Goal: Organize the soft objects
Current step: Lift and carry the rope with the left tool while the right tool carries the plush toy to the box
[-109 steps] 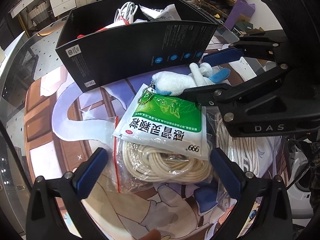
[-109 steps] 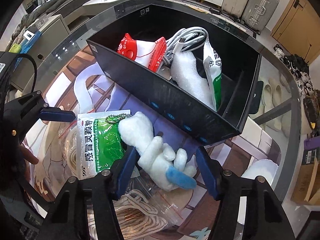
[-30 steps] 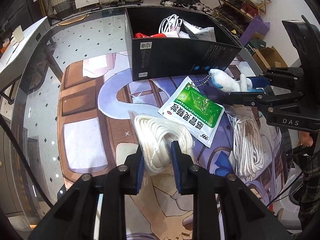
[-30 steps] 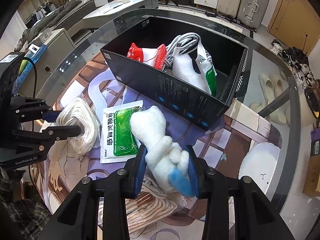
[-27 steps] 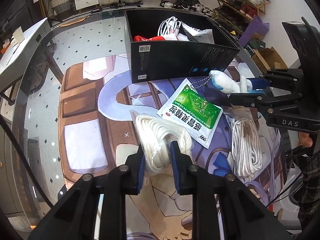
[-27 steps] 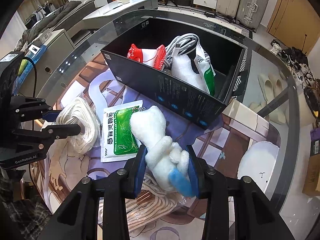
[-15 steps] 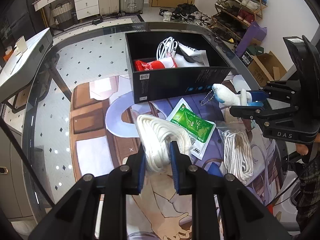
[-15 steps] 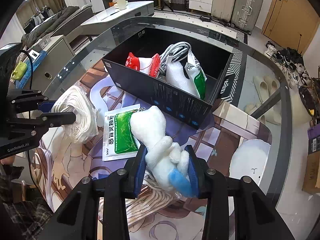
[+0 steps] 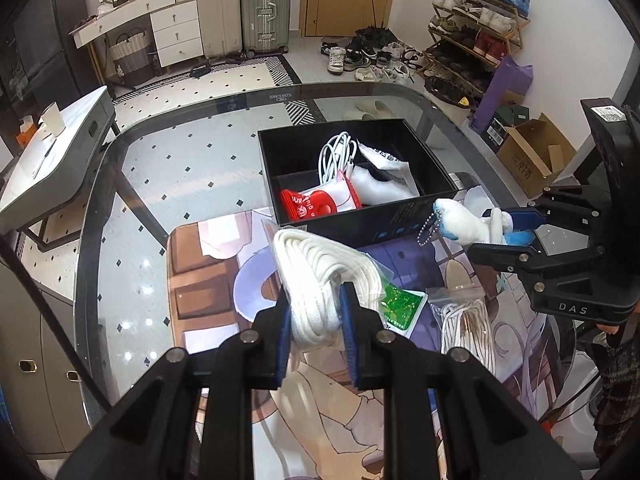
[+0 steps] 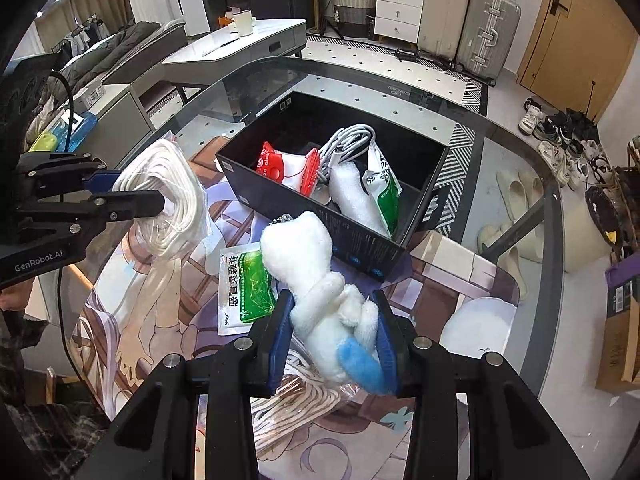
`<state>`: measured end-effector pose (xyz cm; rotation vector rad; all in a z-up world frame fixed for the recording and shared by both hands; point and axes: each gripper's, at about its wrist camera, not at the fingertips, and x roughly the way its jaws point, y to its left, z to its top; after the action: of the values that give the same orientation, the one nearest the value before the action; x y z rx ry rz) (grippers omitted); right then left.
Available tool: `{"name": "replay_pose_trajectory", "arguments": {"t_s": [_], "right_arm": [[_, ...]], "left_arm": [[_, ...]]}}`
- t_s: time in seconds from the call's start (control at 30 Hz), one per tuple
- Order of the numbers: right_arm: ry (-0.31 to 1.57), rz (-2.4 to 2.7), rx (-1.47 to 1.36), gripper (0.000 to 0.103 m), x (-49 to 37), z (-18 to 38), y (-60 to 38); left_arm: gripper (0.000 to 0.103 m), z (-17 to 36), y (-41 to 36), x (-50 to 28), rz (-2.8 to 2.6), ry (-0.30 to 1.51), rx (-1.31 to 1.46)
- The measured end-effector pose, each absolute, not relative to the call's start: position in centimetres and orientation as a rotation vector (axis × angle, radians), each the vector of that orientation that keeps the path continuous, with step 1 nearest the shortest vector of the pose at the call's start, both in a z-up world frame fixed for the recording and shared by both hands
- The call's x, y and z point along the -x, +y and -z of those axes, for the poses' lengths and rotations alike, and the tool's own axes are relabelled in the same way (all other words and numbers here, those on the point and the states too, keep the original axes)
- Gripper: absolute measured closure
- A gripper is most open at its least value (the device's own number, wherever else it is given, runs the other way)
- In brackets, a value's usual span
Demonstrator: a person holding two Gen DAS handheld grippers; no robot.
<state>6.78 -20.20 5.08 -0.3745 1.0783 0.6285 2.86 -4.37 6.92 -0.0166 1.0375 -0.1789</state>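
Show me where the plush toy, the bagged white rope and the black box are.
plush toy (image 10: 316,280), right wrist view, on its white body.
bagged white rope (image 9: 320,276), left wrist view, on the coil's middle.
black box (image 10: 360,246), right wrist view, on its near outer wall.

Suitcases (image 9: 244,8), shoe rack (image 9: 476,28), cardboard box (image 9: 532,152)

Above the glass table (image 9: 120,208), the black box (image 10: 424,200) stands open at the top, its far half bare, while a red pouch (image 10: 280,168), a grey cable bundle (image 10: 348,138), a white plush (image 10: 354,196) and a green sachet (image 10: 386,188) crowd its near half. On the printed mat (image 9: 200,280) before the box, a green sachet (image 10: 250,290) and a bagged rope coil (image 9: 468,324) block the near right. Bare mat lies open at left.
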Motion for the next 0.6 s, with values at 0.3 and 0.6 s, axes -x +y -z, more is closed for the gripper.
{"name": "replay_pose_trajectory", "arguments": {"t_s": [0.3,0.6], "right_arm": [[1.039,-0.618,0.359,0.065,-7.4,-7.2,-20.6],[1.007,-0.612,0.349,0.065,-8.3,-8.9,-20.3]], "left_arm": [[0.083,-8.5,-4.7,-3.8,0.166,0.999,-0.002],[0.083,-9.7,-5.1,-4.9,0.168,0.969,-0.013]]}}
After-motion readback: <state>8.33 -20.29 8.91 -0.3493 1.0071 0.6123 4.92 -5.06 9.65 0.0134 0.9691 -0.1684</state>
